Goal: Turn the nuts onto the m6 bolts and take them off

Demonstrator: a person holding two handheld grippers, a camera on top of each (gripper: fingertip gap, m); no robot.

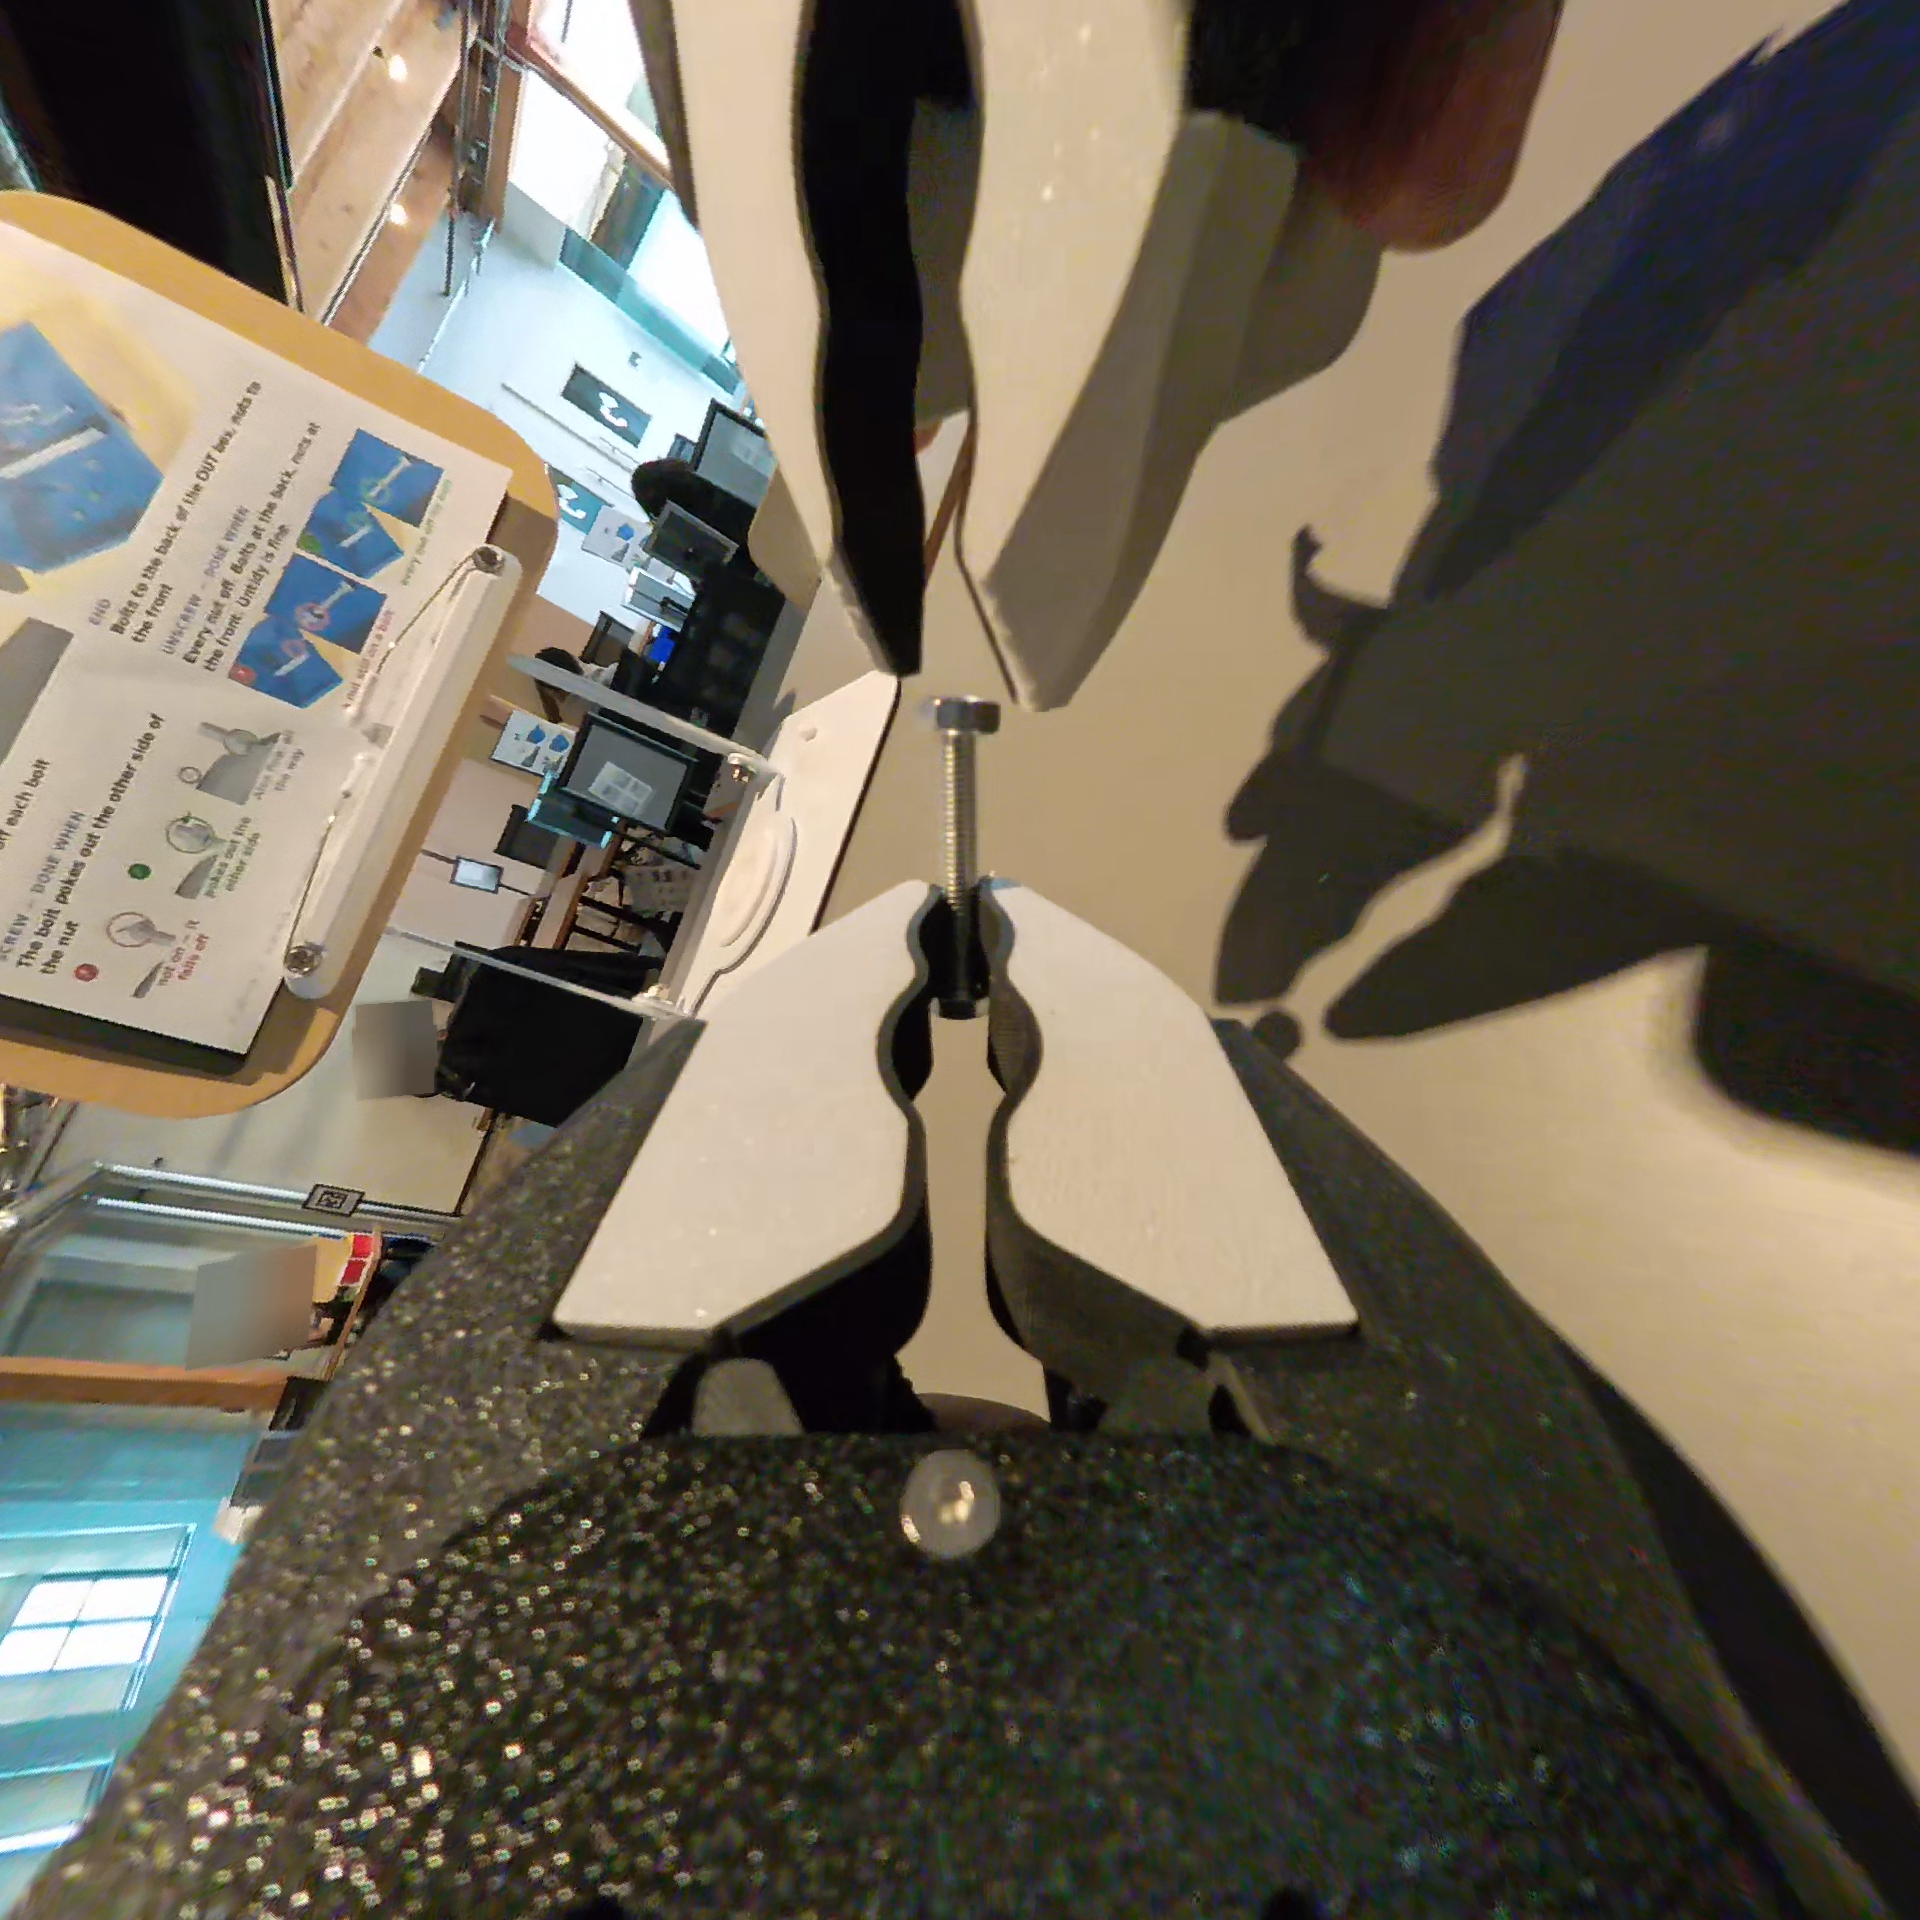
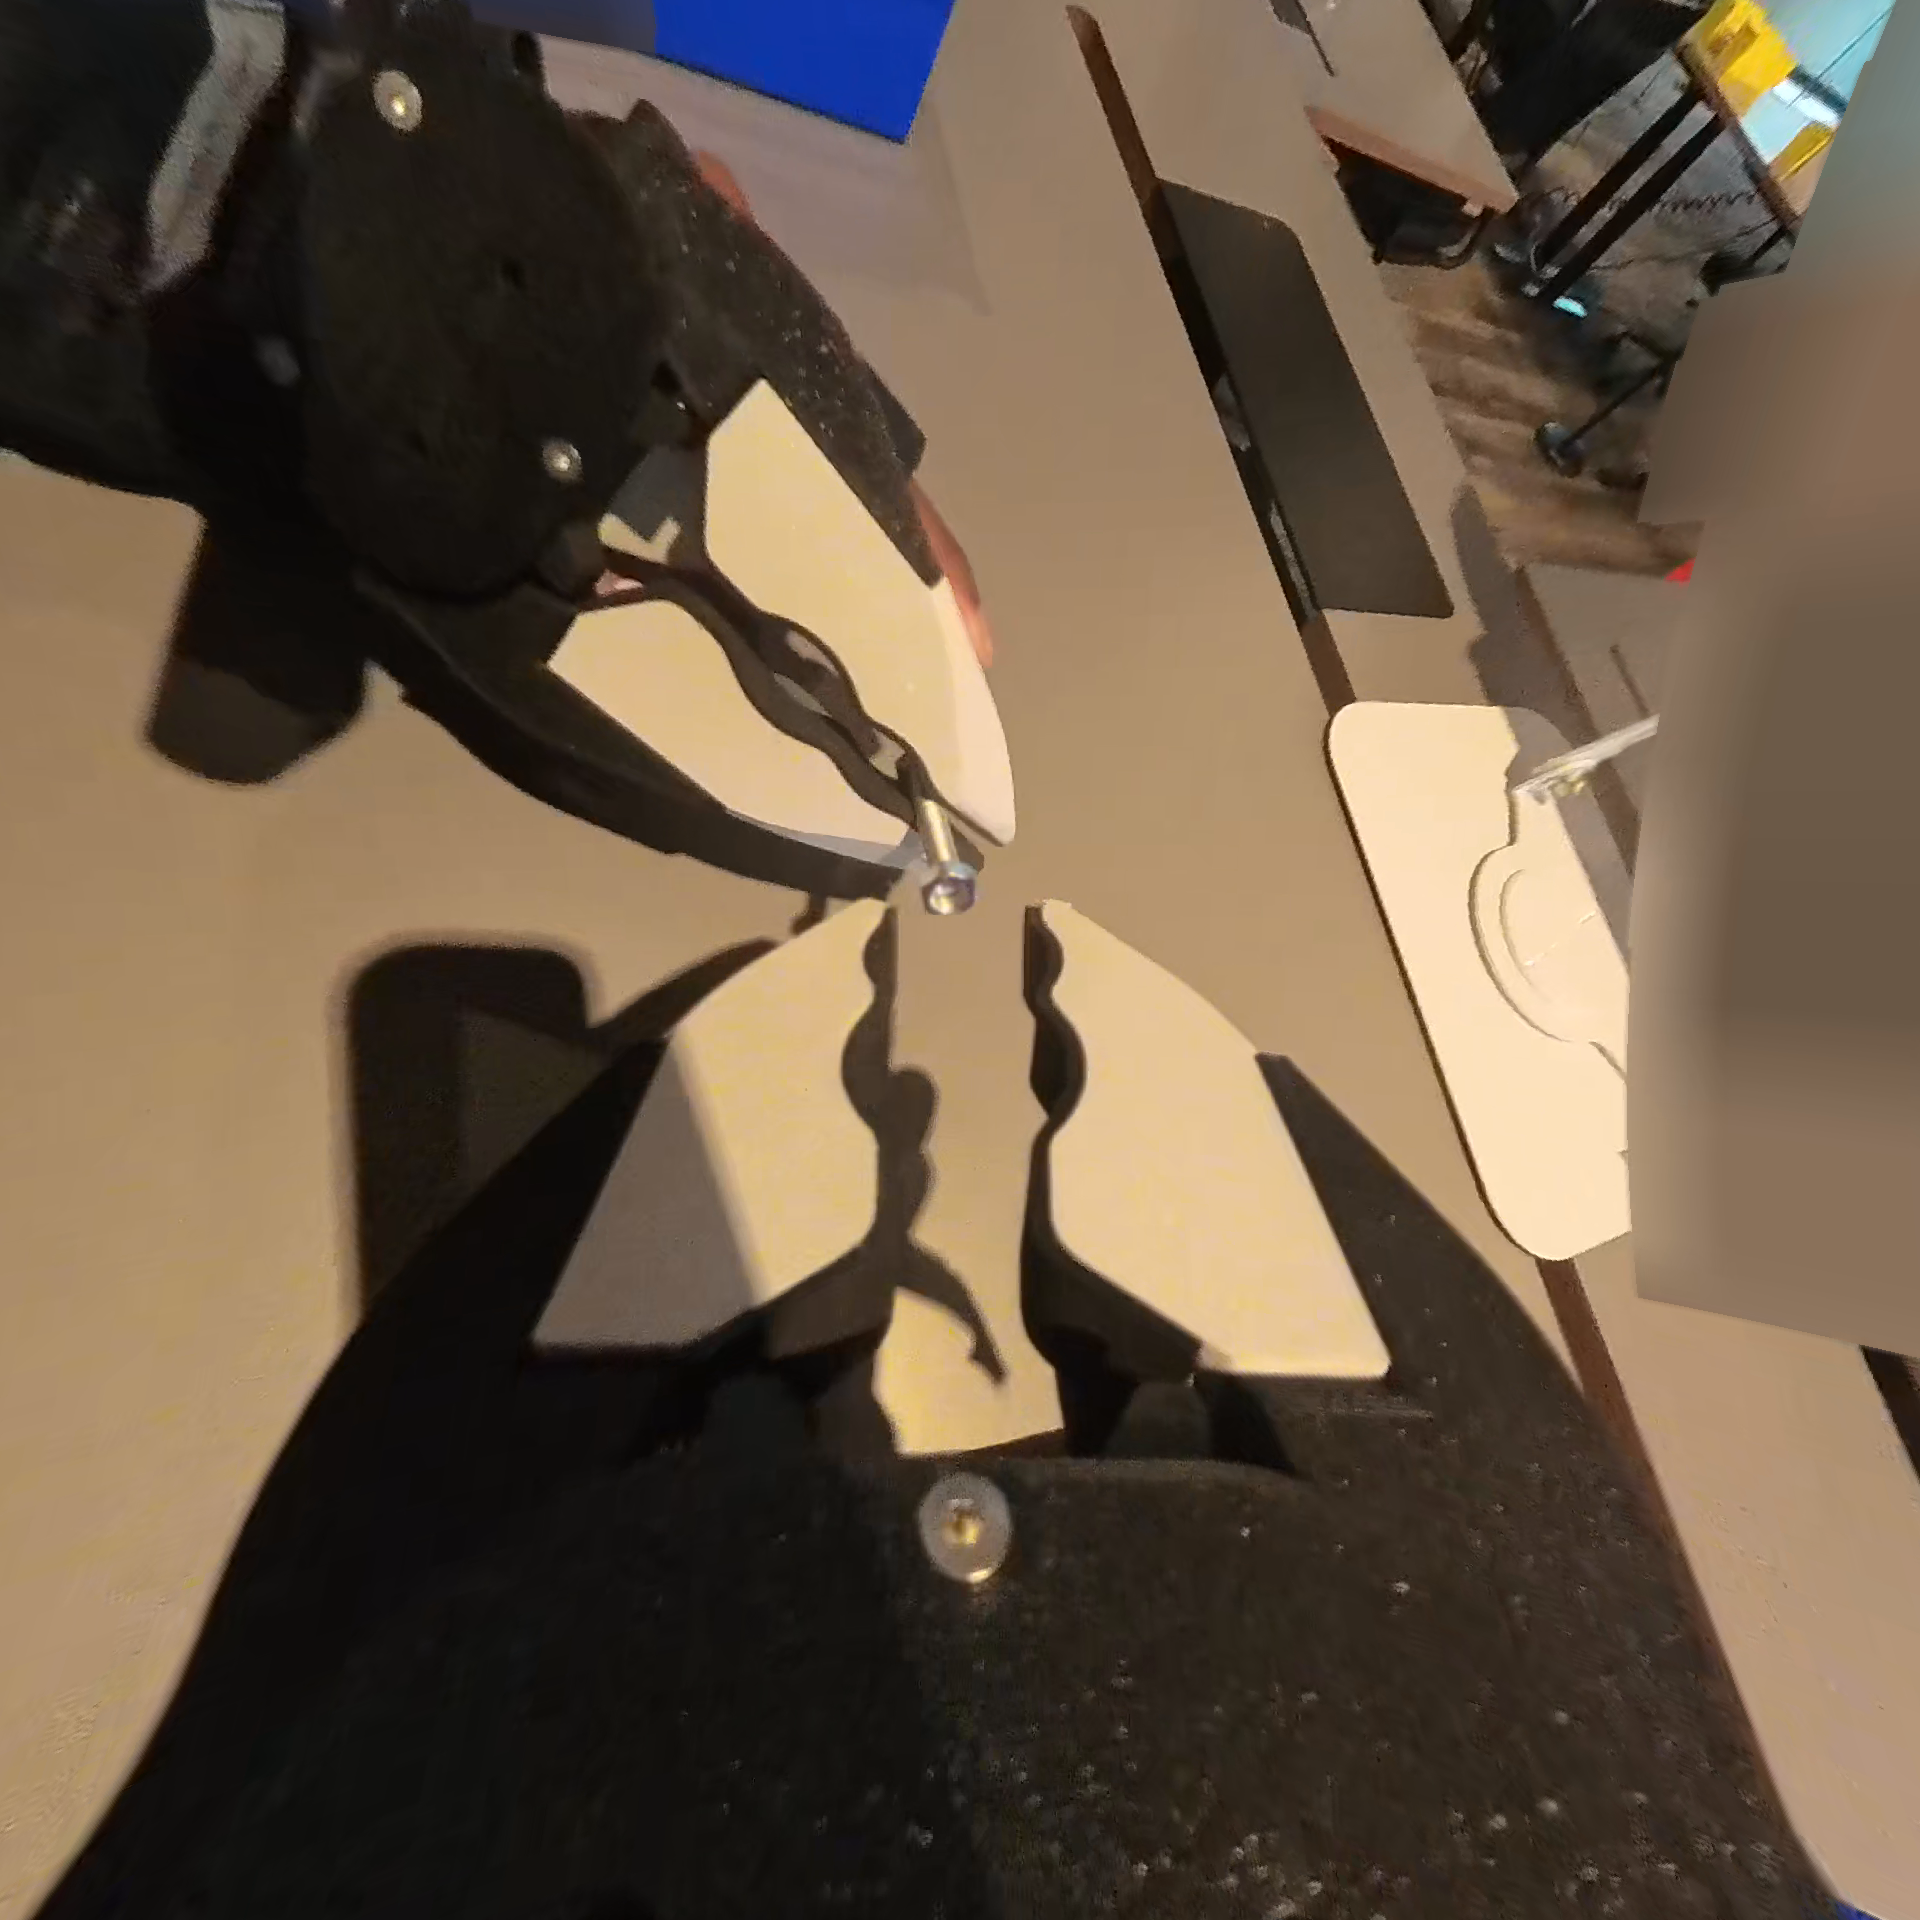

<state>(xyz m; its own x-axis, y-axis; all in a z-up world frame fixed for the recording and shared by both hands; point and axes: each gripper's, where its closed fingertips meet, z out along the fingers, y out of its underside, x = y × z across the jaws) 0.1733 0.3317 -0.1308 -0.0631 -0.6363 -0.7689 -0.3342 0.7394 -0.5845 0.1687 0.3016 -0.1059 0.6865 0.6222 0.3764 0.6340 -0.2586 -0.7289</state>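
My left gripper [image 1: 961, 896] is shut on the lower end of a silver bolt [image 1: 958, 810], which sticks straight out past its fingertips. A hex nut [image 1: 958, 717] sits on the far tip of the bolt. My right gripper [image 1: 964, 681] faces it from above, jaws slightly apart, its tips just short of the nut and not closed on it. In the right wrist view the right gripper [image 2: 961, 920] is open and empty. The nut [image 2: 948, 891] lies just ahead of its tips. The left gripper [image 2: 935, 836] comes in from the upper left holding the bolt [image 2: 932, 826].
All this is held above a beige table [image 2: 312, 1039]. A wooden board with an instruction sheet [image 1: 208, 675] stands to the left. A blue box [image 1: 1683, 312] is at the right. A white plate [image 2: 1455, 935] and a black panel [image 2: 1299, 416] lie near the table's edge. Tip to tip, the grippers are about 4 centimetres apart. The white plate [image 2: 1455, 935] is about 25 centimetres from both grippers' fingertips.
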